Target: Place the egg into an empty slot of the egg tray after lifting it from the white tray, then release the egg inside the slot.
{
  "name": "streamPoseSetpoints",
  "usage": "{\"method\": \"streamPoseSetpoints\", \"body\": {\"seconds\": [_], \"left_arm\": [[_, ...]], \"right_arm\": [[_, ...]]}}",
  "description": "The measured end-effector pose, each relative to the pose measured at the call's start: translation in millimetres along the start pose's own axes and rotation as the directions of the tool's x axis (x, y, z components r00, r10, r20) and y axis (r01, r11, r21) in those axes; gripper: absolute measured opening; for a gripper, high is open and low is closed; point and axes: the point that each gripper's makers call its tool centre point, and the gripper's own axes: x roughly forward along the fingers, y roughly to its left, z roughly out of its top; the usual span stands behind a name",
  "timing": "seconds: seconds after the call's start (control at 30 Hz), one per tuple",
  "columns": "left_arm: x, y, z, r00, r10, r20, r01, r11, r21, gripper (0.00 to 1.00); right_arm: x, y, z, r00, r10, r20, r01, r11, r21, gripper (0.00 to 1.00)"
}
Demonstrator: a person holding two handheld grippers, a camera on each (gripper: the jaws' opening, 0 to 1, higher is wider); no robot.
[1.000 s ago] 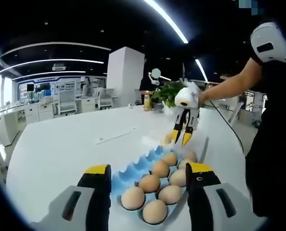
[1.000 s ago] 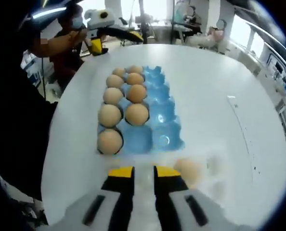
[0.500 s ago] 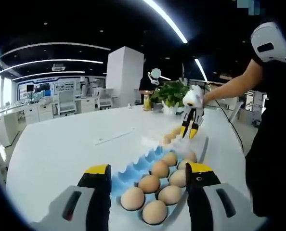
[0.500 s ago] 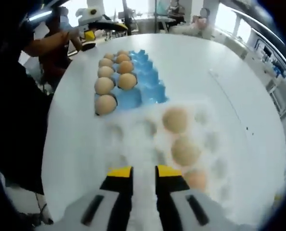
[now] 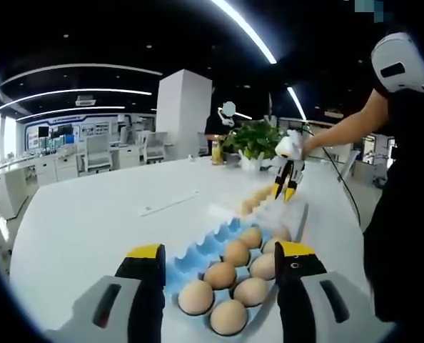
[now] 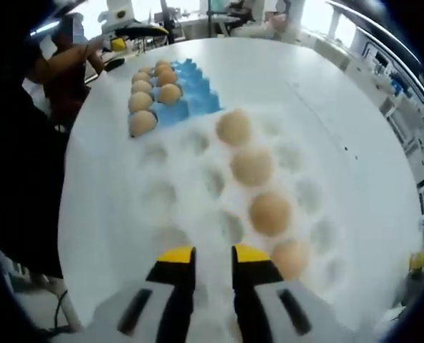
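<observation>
The blue egg tray lies between my left gripper's wide-open jaws, with several brown eggs in its near slots. Beyond it my right gripper hangs tips-down over the white tray. In the right gripper view, the white tray lies right under my right gripper, whose jaws stand a narrow gap apart with nothing between them. Several eggs sit in a row on that tray's right side, the nearest egg just right of the jaws. The blue egg tray lies farther off.
Everything rests on a large white round table. A thin strip lies on the table to the left of the trays. A potted plant stands at the far edge. The person's arm reaches in from the right.
The right gripper has drawn back from the blue egg tray and now hangs over the white tray. The left gripper has stayed in place, open.
</observation>
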Motion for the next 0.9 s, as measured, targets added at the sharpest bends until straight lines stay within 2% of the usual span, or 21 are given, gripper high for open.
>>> {"method": "streamPoseSetpoints", "body": {"seconds": [0.33, 0.43, 0.67, 0.9], "left_arm": [[1.6, -1.5, 2.3, 1.000, -0.005, 0.000, 0.005, 1.000, 0.004, 0.62], [1.9, -1.7, 2.1, 1.000, -0.005, -0.002, 0.005, 1.000, 0.004, 0.62], [4.1, -2.3, 1.2, 1.000, -0.010, -0.004, 0.010, 1.000, 0.002, 0.62], [6.3, -3.5, 1.1, 1.000, -0.013, -0.004, 0.013, 1.000, 0.000, 0.62]], "right_arm": [[-9.1, -10.9, -19.3, 0.999, -0.041, -0.015, 0.041, 0.999, 0.029, 0.21], [-15.2, -15.5, -31.8, 0.997, -0.060, -0.045, 0.061, 0.998, 0.018, 0.22], [-31.2, -27.4, -46.1, 0.993, -0.106, -0.050, 0.108, 0.993, 0.038, 0.25], [-35.5, -34.1, -61.8, 0.988, -0.117, -0.098, 0.120, 0.992, 0.029, 0.28]]}}
